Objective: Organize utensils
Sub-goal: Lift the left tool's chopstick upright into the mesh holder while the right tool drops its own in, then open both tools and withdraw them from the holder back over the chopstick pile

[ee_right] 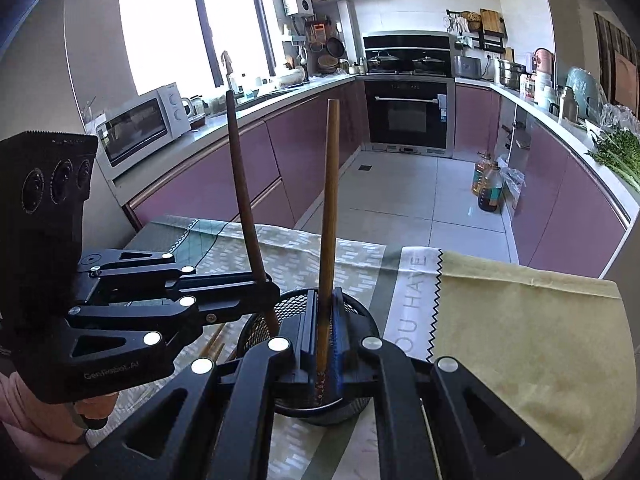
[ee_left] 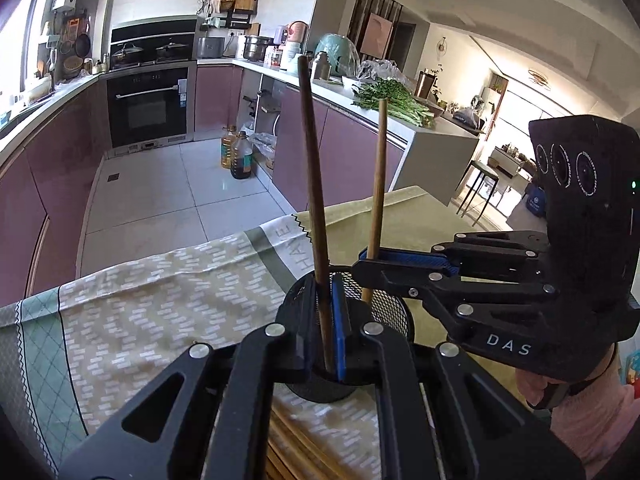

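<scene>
Only the right wrist view shows the microwave [ee_right: 140, 126].

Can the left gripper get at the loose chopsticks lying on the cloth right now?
Probably not: the left gripper is shut on a dark chopstick over the mesh holder; the loose chopsticks lie beneath it.

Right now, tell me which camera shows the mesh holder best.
The right wrist view: the mesh holder shows its rim, wire wall and base under the right gripper. In the left wrist view the left gripper and right gripper cover most of it.
</scene>
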Demonstrator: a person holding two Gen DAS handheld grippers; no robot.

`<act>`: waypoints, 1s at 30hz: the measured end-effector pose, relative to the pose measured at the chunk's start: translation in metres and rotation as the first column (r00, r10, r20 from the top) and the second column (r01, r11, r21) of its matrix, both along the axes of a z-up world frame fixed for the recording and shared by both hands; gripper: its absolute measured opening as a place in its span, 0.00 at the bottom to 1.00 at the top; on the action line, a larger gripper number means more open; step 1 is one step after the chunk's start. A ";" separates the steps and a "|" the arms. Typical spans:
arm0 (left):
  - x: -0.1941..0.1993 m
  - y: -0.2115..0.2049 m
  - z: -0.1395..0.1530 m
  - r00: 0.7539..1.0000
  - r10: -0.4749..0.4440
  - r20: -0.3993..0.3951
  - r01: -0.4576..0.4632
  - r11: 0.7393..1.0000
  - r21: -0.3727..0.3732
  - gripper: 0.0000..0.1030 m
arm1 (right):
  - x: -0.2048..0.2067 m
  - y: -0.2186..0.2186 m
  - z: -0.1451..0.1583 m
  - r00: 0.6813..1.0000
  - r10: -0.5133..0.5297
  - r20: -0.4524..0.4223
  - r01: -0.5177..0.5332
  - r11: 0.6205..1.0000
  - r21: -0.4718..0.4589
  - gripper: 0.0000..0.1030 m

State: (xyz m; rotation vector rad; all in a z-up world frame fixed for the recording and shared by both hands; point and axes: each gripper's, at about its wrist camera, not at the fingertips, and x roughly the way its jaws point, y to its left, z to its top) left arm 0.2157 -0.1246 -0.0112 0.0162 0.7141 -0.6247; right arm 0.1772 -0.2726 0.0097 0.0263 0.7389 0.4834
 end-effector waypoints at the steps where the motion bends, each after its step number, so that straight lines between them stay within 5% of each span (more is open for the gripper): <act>1: 0.000 -0.001 0.000 1.000 0.001 -0.001 -0.001 1.000 0.003 0.08 | 0.000 0.000 -0.001 1.000 -0.003 -0.001 0.003 1.000 0.002 0.06; 10: -0.028 0.028 0.016 0.990 0.097 0.100 -0.098 0.995 0.000 0.30 | -0.013 -0.007 0.007 0.996 -0.057 0.064 0.055 0.998 0.043 0.20; 16: -0.068 0.071 0.027 0.974 0.148 0.173 -0.150 0.989 -0.002 0.44 | -0.057 -0.003 0.020 0.989 0.015 0.145 -0.024 0.998 0.060 0.31; 20: -0.086 0.092 0.013 0.976 0.163 0.145 -0.169 0.985 0.029 0.50 | -0.079 0.010 0.012 0.987 0.085 0.138 -0.092 0.995 0.047 0.33; 30: -0.102 0.107 -0.060 0.985 0.173 -0.025 -0.168 0.977 0.128 0.50 | -0.084 0.038 -0.052 0.990 0.130 -0.051 -0.128 0.991 0.036 0.33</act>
